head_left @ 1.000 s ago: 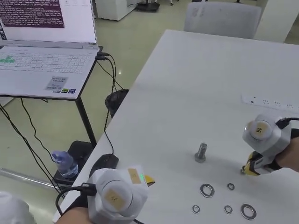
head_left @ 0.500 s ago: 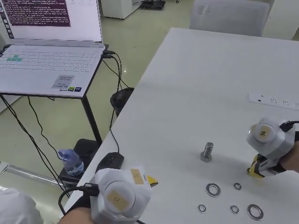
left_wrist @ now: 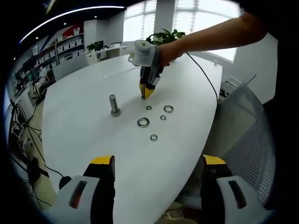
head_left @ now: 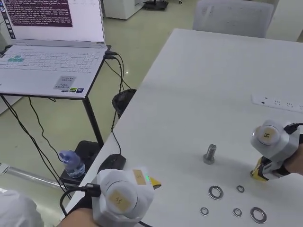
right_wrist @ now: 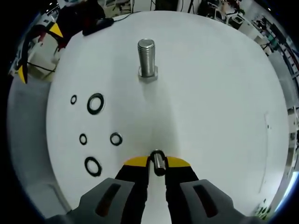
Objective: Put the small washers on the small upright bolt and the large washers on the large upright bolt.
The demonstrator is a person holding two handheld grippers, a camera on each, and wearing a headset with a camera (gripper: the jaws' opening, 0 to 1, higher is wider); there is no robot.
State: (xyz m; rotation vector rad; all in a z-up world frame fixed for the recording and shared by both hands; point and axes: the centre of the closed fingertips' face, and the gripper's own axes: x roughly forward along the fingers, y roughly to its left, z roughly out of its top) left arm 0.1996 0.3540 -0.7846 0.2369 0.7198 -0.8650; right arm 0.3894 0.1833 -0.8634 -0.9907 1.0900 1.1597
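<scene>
The large bolt [head_left: 209, 153] [right_wrist: 146, 58] [left_wrist: 113, 105] stands upright on the white table [head_left: 199, 94]. In front of it lie two large washers [head_left: 216, 192] [head_left: 258, 214] and three small washers [head_left: 240, 189] [head_left: 204, 211] [head_left: 237, 212]; the right gripper view shows the same large washers [right_wrist: 95, 103] [right_wrist: 93, 166] and small washers [right_wrist: 116, 138]. To the right of the large bolt, my right gripper [head_left: 259, 174] [right_wrist: 157, 167] [left_wrist: 144, 91] points down at the table, shut on the small bolt [right_wrist: 158, 158]. My left gripper [head_left: 150, 182] [left_wrist: 156, 161] hangs open at the table's near left edge, holding nothing.
A white power strip [head_left: 279, 101] lies at the table's far right. Left of the table, a laptop [head_left: 47, 66] sits on a stand, with cables, a dark bag [head_left: 124, 99] and a water bottle [head_left: 71, 163] on the floor. A grey chair [head_left: 232, 16] stands at the far end.
The head camera shifted a little, so the whole picture moved. Both grippers, the bolts and the washers keep their places.
</scene>
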